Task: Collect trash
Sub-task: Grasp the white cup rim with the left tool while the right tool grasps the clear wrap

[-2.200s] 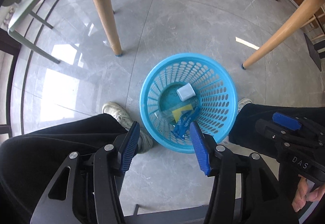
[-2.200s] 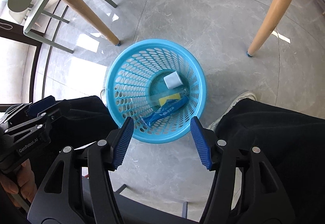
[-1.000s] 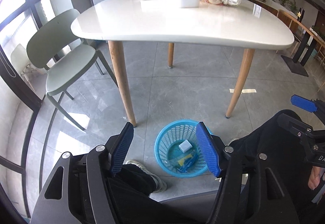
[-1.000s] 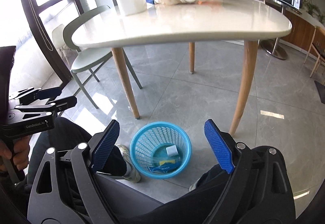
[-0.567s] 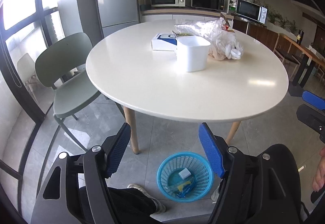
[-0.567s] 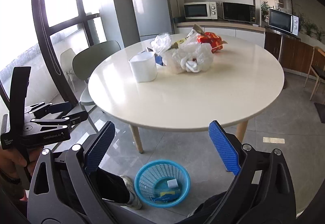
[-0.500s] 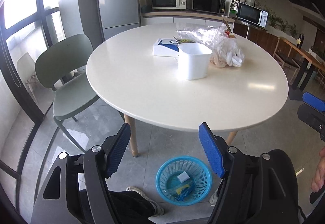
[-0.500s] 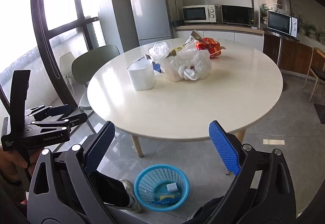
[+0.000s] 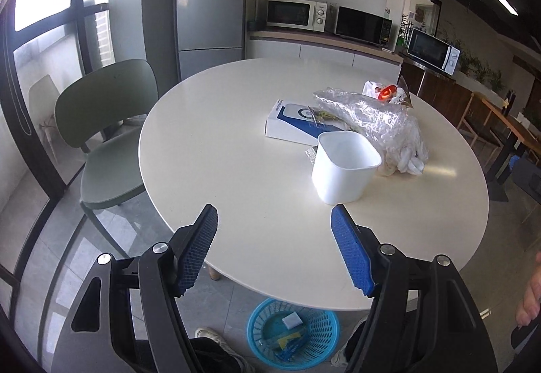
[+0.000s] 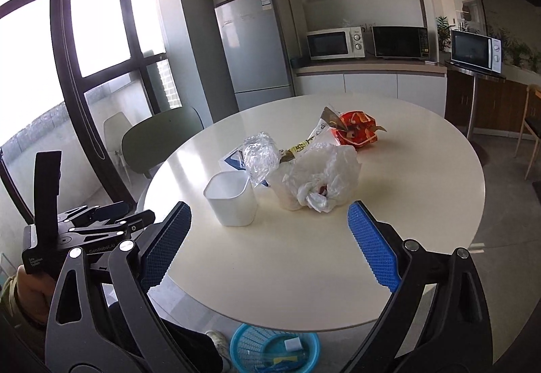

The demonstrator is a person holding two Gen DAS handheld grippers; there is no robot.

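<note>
Left wrist view: the left tool (image 9: 274,224) hangs over the near edge of the round white surface (image 9: 236,143), its blue pads spread wide with nothing between them, while the right tool (image 10: 268,224) is likewise released and empty on its own side. The trash left to collect sits together toward the far middle of the surface: a crinkled clear wrapper (image 9: 365,113) lying partly over a blue-and-white box (image 9: 294,121), a knotted white plastic bag (image 10: 318,183), a red snack packet (image 10: 358,131) behind it, and a white plastic tub (image 9: 343,175) standing upright nearest the tools. Below the surface's edge, on the floor, the blue mesh basket (image 9: 324,325) already holds a few pieces. The step in hand appears to be choosing and reaching for the next item. That likely calls for carrying one tool forward past the tub, closing on a loose fold of bag or wrapper, then lowering it over the basket.
</note>
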